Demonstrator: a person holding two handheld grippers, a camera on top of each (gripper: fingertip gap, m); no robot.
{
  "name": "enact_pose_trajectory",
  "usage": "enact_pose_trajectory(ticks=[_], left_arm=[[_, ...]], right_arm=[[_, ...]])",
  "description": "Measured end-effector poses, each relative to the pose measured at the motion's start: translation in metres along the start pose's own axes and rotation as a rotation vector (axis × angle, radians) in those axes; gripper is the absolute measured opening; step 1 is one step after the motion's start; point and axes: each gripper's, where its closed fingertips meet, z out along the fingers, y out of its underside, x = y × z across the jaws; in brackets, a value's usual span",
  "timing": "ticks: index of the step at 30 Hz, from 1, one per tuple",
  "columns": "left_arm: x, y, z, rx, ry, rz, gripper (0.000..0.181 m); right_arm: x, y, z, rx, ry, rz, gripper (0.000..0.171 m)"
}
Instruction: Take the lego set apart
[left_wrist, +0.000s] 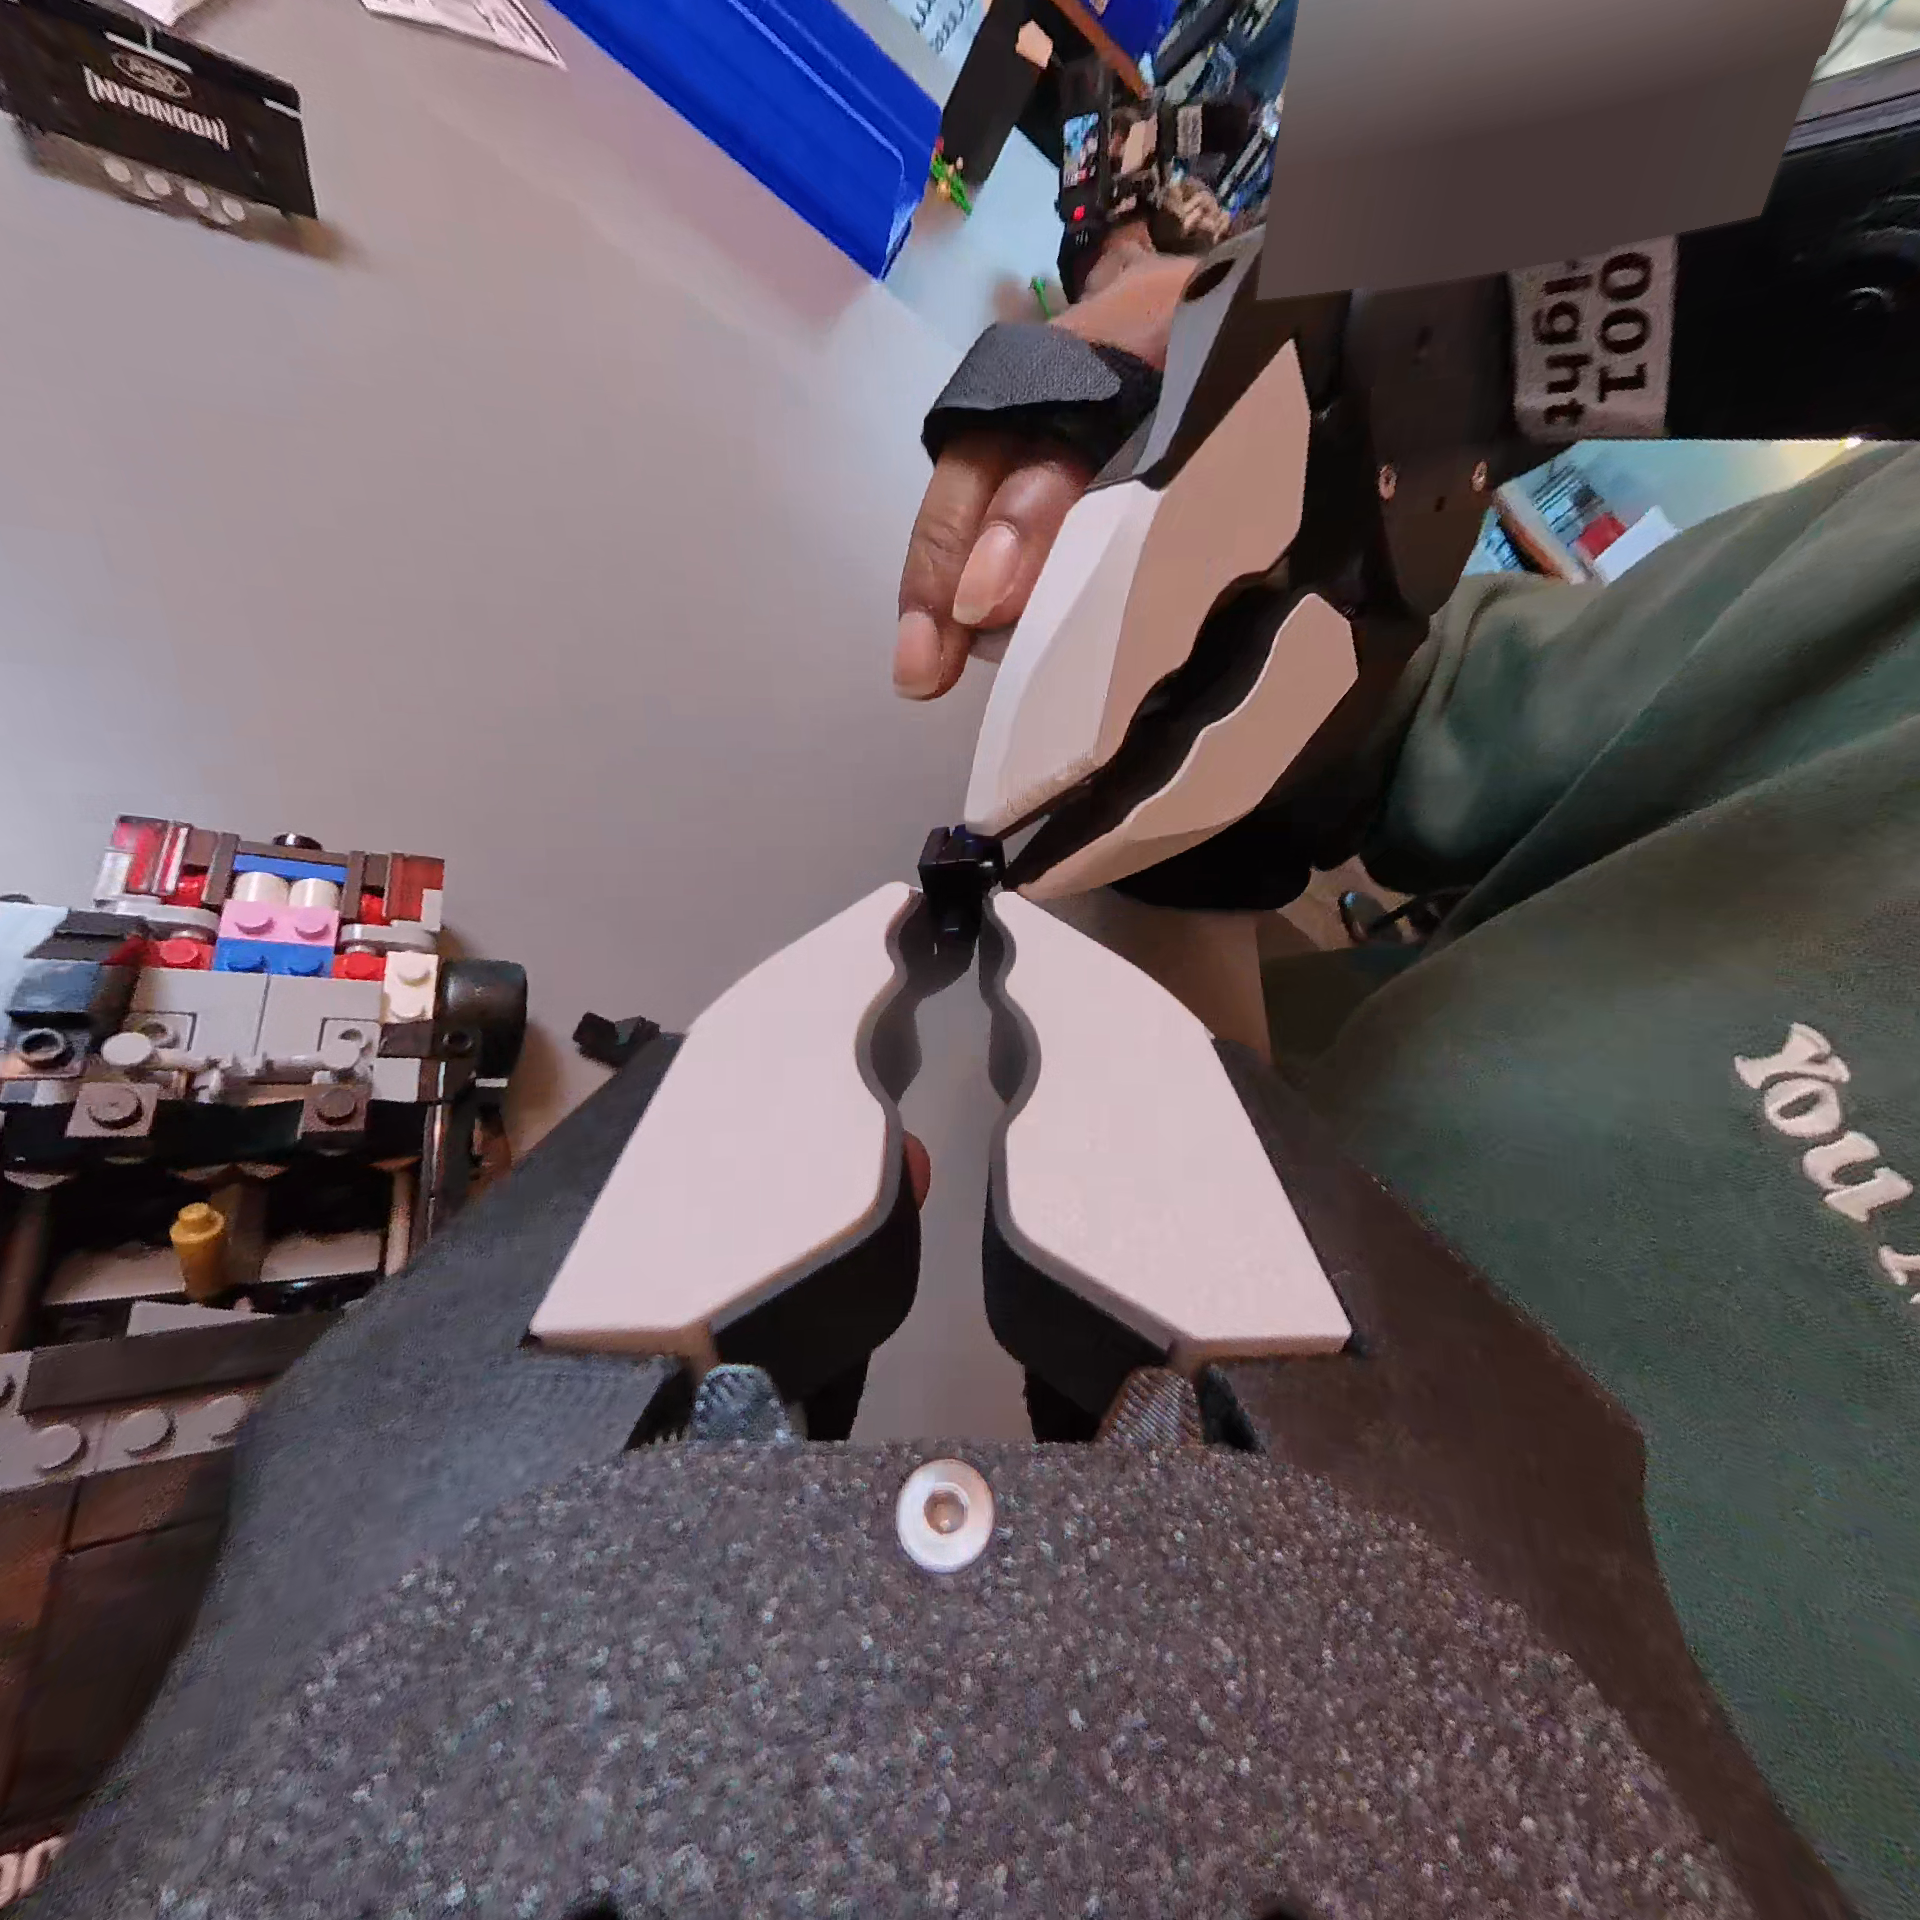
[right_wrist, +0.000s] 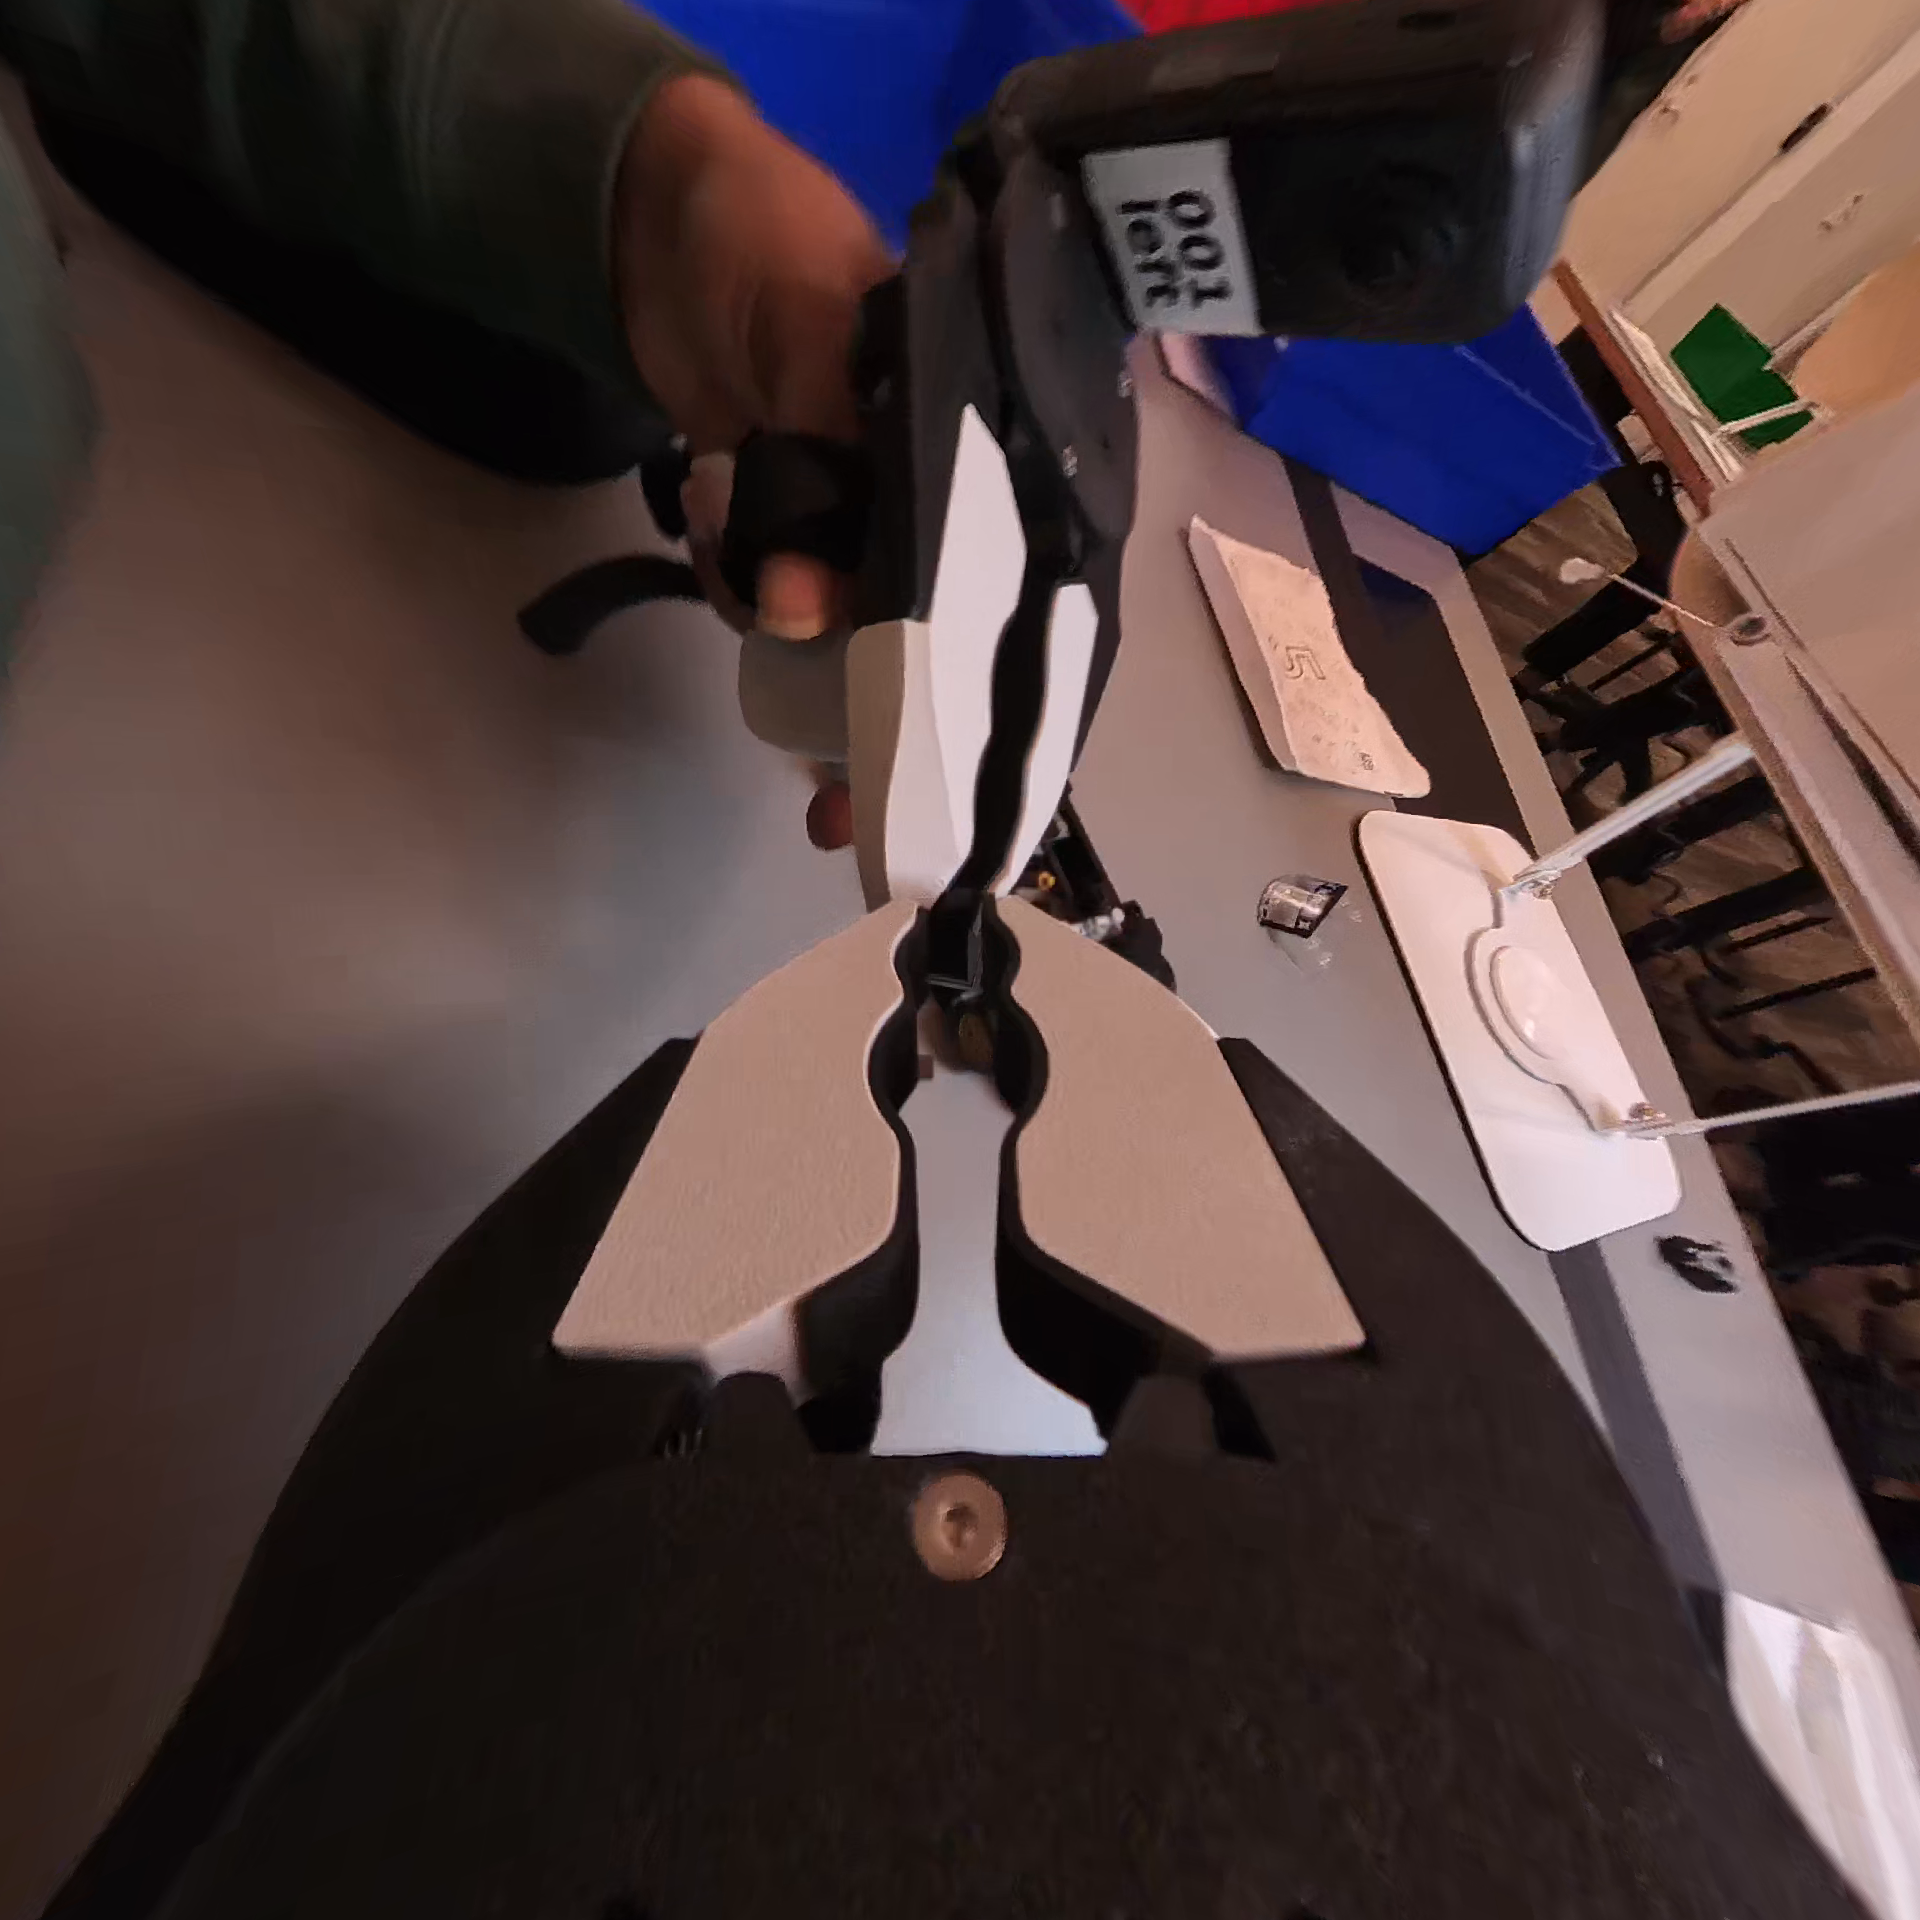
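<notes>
Lego model (left_wrist: 223, 1049) blocks left side. Bare table (left_wrist: 582, 582) ahead, passable. Other gripper (left_wrist: 1003, 868) tip-to-tip ahead, sleeve (left_wrist: 1621, 790) crowding right.

The grey table (left_wrist: 623, 623) carries the lego set (left_wrist: 229, 1039), a blue bin (left_wrist: 790, 104) and a white tray (right_wrist: 1507, 1018).

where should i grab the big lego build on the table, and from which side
Grip the lego build across its grey middle band, coming from above. Its top is a stepped stack of studded bricks, so the flat side walls give surer purchase. Both grippers are busy pinching a small black piece.
</notes>
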Motion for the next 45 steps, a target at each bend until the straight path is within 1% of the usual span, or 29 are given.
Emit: enact_pose_trajectory(ticks=[3, 7, 9, 12, 15, 17, 19, 21, 22, 24, 25, 28, 31, 38, 45], left_arm=[[0.001, 0.004, 0.001, -0.031, -0.004, 0.017, 0.007], [0.001, 0.011, 0.003, -0.057, -0.002, 0.035, 0.008], [0.0, 0.009, 0.001, -0.046, 0.004, 0.016, 0.008], [-0.006, 0.01, 0.001, -0.058, -0.038, 0.017, 0.007], [-0.006, 0.011, -0.001, -0.058, -0.013, -0.005, 0.007], [-0.006, 0.012, -0.001, -0.061, -0.014, 0.019, 0.008], [-0.006, 0.017, 0.0, -0.092, -0.029, 0.079, 0.007], [-0.008, 0.024, 0.007, -0.13, -0.066, 0.143, 0.007], [-0.01, 0.024, 0.007, -0.125, -0.083, 0.154, 0.007], [-0.012, 0.02, 0.002, -0.116, -0.089, 0.169, 0.007], [-0.013, 0.018, -0.001, -0.104, -0.092, 0.167, 0.007], [-0.016, 0.016, -0.001, -0.079, -0.083, 0.124, 0.007], [-0.016, 0.012, -0.001, -0.04, -0.056, 0.075, 0.007], [-0.015, 0.002, -0.004, 0.032, -0.029, 0.013, 0.007], [-0.007, -0.008, -0.008, 0.116, 0.088, -0.083, 0.007]], right_arm=[[-0.006, 0.01, 0.002, -0.08, -0.005, -0.074, 0.011], [-0.012, 0.013, 0.005, -0.08, -0.006, -0.082, 0.013], [-0.01, 0.013, 0.005, -0.066, 0.024, -0.063, 0.01], [-0.006, 0.013, 0.007, -0.065, 0.084, -0.079, 0.009], [-0.005, 0.012, 0.01, -0.065, 0.1, -0.06, 0.008], [-0.006, 0.012, 0.01, -0.055, 0.076, 0.002, 0.007], [-0.001, 0.008, 0.007, 0.029, 0.037, 0.179, 0.007], [0.004, 0.006, 0.004, 0.114, -0.045, 0.369, 0.007], [0.001, 0.007, 0.004, 0.129, -0.088, 0.421, 0.007], [0.005, 0.003, 0.0, 0.229, -0.138, 0.566, 0.007], [0.012, 0.002, -0.005, 0.274, -0.141, 0.631, 0.007], [0.025, 0.007, -0.014, 0.308, -0.154, 0.715, 0.008], [0.03, 0.002, -0.023, 0.407, -0.225, 0.829, 0.008], [0.029, -0.002, -0.025, 0.495, -0.317, 0.929, 0.008], [0.027, 0.003, -0.022, 0.449, -0.277, 0.88, 0.008]])
